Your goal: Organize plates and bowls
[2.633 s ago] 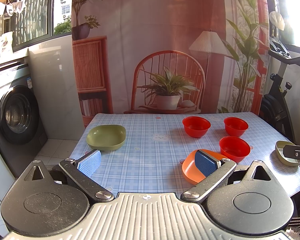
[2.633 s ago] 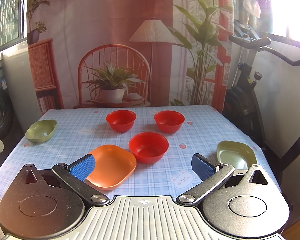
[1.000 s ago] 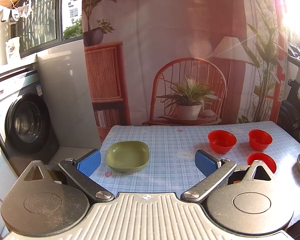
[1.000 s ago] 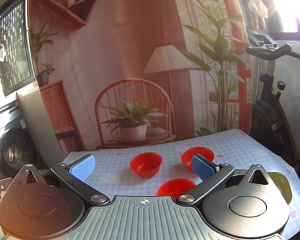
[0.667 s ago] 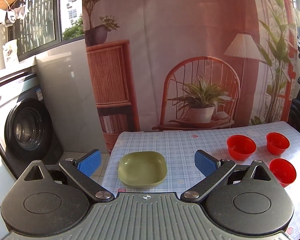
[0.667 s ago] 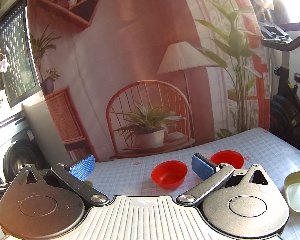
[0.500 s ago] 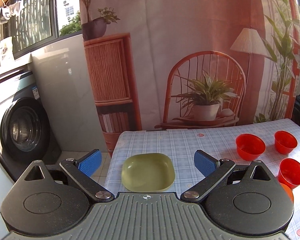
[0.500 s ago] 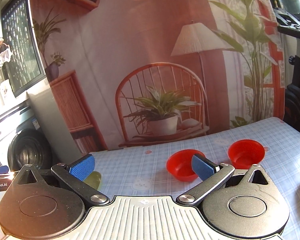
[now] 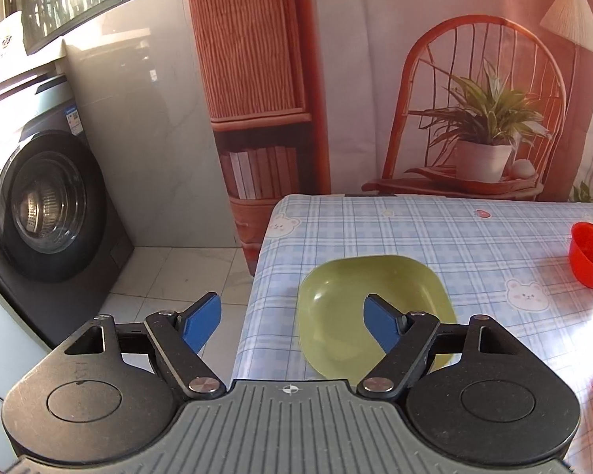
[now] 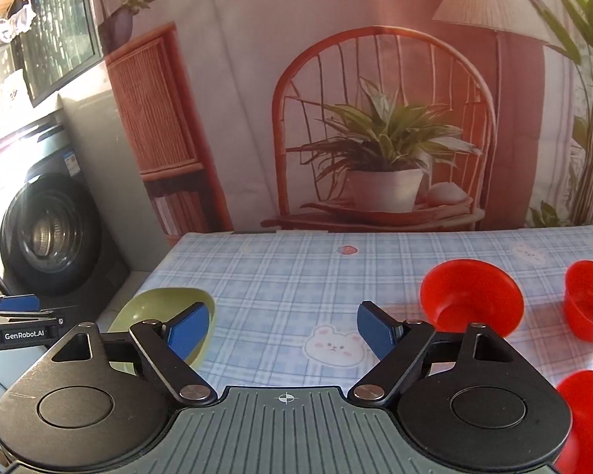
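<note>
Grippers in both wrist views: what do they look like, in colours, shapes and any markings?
Both are alike. The left gripper has a grey ribbed body with a small crosshair mark, two round black discs at its sides, and black linkage arms with silver pivot pins that carry blue textured pads. The right gripper matches it. In the right wrist view, white lettering "GenRobot.AI" shows on the left gripper's side.

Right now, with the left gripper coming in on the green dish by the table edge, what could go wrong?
1. The green dish sits near the table's corner; a nudge from the closing left gripper might push it off.
2. Only one of the fingers is over the dish; the other hangs past the table edge, so the grip may miss the rim.
</note>
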`<state>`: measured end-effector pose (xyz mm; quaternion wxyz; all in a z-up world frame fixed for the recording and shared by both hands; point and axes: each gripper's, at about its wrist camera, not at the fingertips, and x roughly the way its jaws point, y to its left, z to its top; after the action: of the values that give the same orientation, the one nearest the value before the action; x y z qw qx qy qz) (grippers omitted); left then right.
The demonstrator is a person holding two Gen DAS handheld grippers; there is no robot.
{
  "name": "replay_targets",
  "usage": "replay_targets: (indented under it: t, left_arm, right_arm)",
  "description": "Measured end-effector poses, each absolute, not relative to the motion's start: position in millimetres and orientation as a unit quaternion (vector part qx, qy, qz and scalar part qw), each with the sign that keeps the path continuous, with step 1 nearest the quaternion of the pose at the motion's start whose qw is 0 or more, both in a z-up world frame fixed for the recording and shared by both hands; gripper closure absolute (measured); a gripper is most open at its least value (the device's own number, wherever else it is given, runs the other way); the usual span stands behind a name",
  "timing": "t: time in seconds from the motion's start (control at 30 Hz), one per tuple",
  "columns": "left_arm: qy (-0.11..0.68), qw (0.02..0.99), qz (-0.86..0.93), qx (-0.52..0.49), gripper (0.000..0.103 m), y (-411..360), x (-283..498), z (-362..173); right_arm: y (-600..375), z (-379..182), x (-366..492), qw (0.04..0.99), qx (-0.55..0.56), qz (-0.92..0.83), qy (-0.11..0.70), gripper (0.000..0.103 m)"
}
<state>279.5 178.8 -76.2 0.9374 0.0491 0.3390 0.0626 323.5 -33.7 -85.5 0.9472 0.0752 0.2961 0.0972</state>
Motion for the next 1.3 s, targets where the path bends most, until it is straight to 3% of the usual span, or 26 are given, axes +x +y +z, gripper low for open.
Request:
replay_targets:
  t: [0.13,0.23,0.37,0.43,0.6,0.67,0.8,0.97,1.3]
  left_arm:
    - [0.350,0.935,0.064,0.014,0.027,199,299,-101]
    - [0.361,0.931,0.046,-0.016,0.039,209,311,-118]
    - [0.371,0.927,0.047,-0.027,0.041,215,323,-134]
    - [0.376,0.925,0.038,-0.038,0.048,218,325,-140]
    - [0.400,0.915,0.025,-0.044,0.078,216,325,-156]
    - [0.399,0.915,0.018,-0.058,0.083,217,323,-161]
    - [0.391,0.917,0.004,-0.074,0.087,216,317,-166]
    - [0.394,0.916,-0.001,-0.075,0.087,212,311,-165]
    - [0.378,0.925,-0.014,-0.050,0.087,181,271,-146]
  right_arm:
    - [-14,-100,346,0.941,0.069,0.103,0.314,0.032]
    - [3,-111,361,0.937,0.054,0.106,0.329,0.038]
    - [27,-129,379,0.928,0.032,0.126,0.349,0.044]
    - [38,-137,385,0.923,0.029,0.133,0.361,0.047]
    - [62,-157,395,0.912,0.007,0.139,0.385,0.053]
    - [70,-162,398,0.910,-0.006,0.148,0.387,0.058]
    - [79,-168,402,0.905,-0.018,0.166,0.391,0.065]
    - [76,-170,398,0.900,-0.015,0.183,0.396,0.094]
    - [44,-158,349,0.895,0.004,0.174,0.411,0.094]
